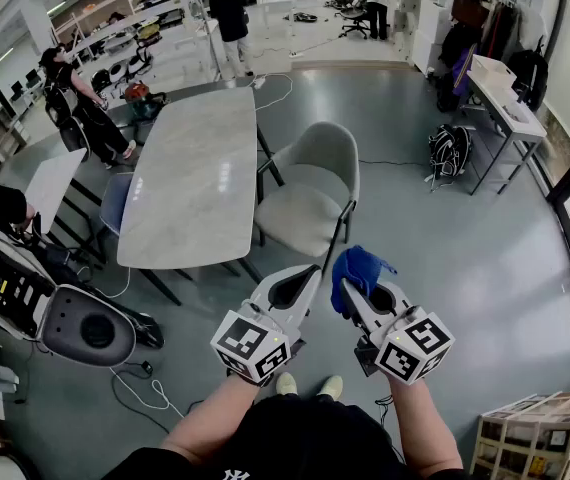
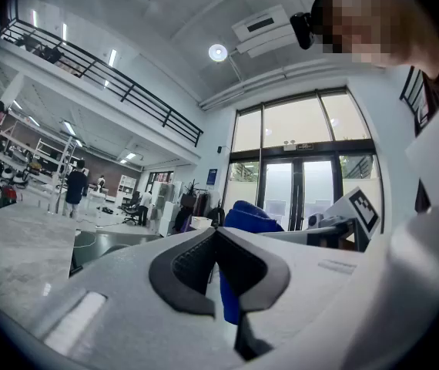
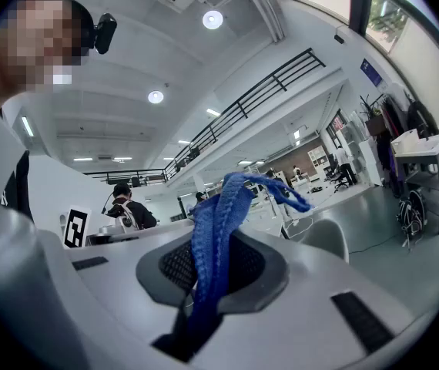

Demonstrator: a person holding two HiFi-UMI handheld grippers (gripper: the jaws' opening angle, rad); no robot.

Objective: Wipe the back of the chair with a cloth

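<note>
One blue cloth [image 1: 360, 266] bunches up, pinched in the right tongs [image 1: 345, 290].

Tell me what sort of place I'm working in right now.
Probably an open-plan office or lab hall: a long stone-topped table with a grey chair, a mezzanine railing overhead, and tall glass entrance doors.

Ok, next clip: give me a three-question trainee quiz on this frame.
1. True or false: the left gripper holds the blue cloth.
2. The grey chair stands: A) upright beside the grey table, B) on the table, C) tipped over.
3. Fill in: the cloth is ___ the chair's back (touching / clear of).
Key: 1 false, the right gripper clamps it; 2 A; 3 clear of.
</note>
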